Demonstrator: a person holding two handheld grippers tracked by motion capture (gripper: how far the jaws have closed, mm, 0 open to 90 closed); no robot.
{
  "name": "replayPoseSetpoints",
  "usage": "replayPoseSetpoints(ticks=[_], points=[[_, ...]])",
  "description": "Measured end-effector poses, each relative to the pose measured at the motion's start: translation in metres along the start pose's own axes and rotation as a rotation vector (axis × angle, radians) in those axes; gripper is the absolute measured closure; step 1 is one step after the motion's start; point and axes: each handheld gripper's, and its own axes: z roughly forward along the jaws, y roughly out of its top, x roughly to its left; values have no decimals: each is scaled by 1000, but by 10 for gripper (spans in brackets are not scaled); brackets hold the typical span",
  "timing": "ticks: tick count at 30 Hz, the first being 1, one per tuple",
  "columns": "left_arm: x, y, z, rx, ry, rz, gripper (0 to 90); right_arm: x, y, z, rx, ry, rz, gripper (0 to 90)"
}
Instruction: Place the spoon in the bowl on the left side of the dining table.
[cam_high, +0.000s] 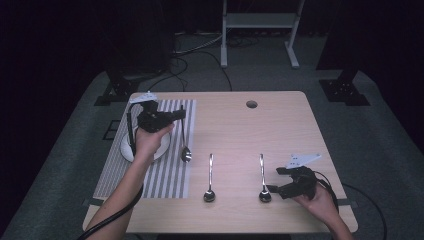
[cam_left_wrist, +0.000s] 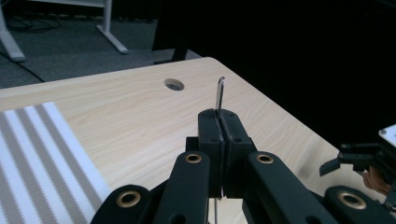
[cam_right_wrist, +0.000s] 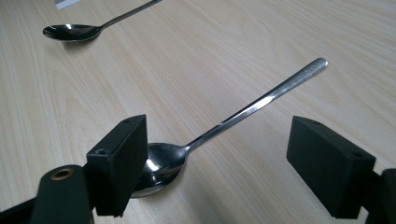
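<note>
Tabletop (cam_high: 280, 125): pale wood grain, one dark round hole (cam_high: 251, 104). Placemat (cam_high: 170, 175): grey and white stripes running lengthwise. Plate (cam_high: 162, 148): plain white. Three spoons, the left gripper's spoon (cam_high: 185, 150), the middle spoon (cam_high: 209, 190) and the right-hand spoon (cam_high: 263, 189): polished silver. Left gripper (cam_high: 176, 115) and right gripper (cam_high: 274, 180): black fingers, brass-coloured rivets, light grey top plates. Floor (cam_high: 380, 130): grey carpet.

Glossy polished metal spoon (cam_right_wrist: 224, 122) lies on the smooth pale wood-grain table (cam_right_wrist: 196, 56), beside matt black claw pads (cam_right_wrist: 119, 161).
</note>
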Motion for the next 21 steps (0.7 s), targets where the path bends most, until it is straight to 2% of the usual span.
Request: replayPoseSetpoints(ticks=[3, 5, 6, 10, 21], points=[[10, 1, -7, -13, 29, -16, 892, 0, 0, -1, -2, 0, 1, 195], [12, 1, -10, -18, 31, -21, 892, 0, 0, -1, -2, 1, 1, 195], [16, 2, -14, -34, 33, -41, 892, 0, 0, -1, -2, 0, 0, 195], [21, 3, -20, -48, 47, -55, 892, 0, 0, -1, 0, -2, -4, 195], [33, 6, -35, -60, 98, -58, 892, 1, 1, 0, 2, 3, -2, 195]])
